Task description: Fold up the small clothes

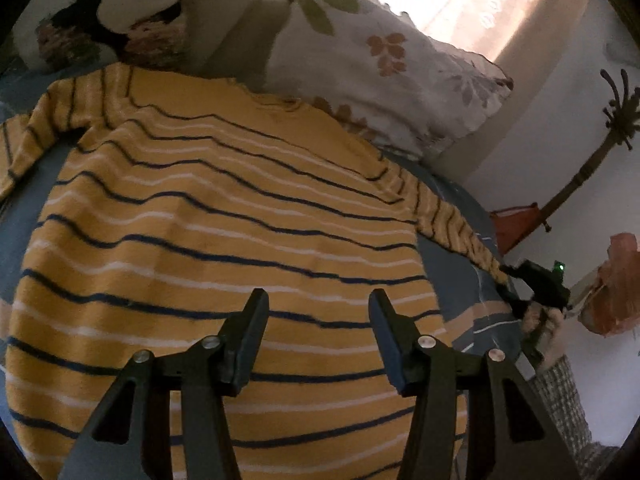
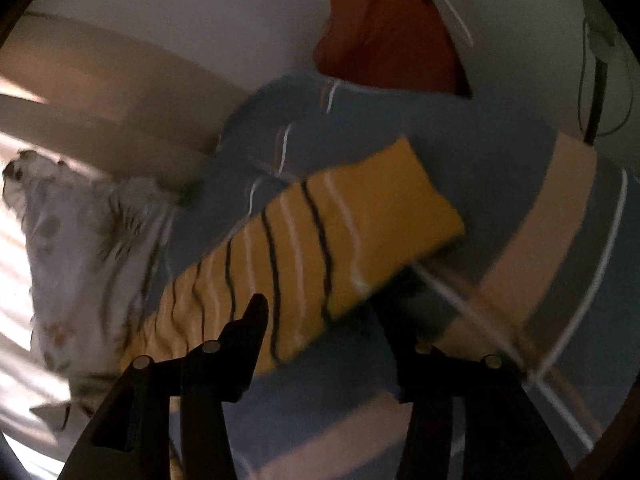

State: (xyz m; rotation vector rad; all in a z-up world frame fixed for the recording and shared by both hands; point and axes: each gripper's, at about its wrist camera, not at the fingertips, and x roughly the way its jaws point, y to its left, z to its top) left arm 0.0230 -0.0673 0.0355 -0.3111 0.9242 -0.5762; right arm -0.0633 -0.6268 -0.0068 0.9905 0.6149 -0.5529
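A yellow sweater with dark and white stripes lies flat on a blue bedsheet, neckline toward the pillows. My left gripper hovers open over its lower body with nothing between the fingers. The sweater's right sleeve stretches out to the right, where a hand holds my right gripper at the cuff. In the right wrist view the sleeve lies straight on the sheet. My right gripper stands open just above it near the cuff end, pads not pressing on it. That view is blurred.
A floral pillow and a second patterned pillow lie behind the sweater. A red cushion sits past the bed's corner by the white wall. An orange bag is at the far right. The bed edge runs close to the cuff.
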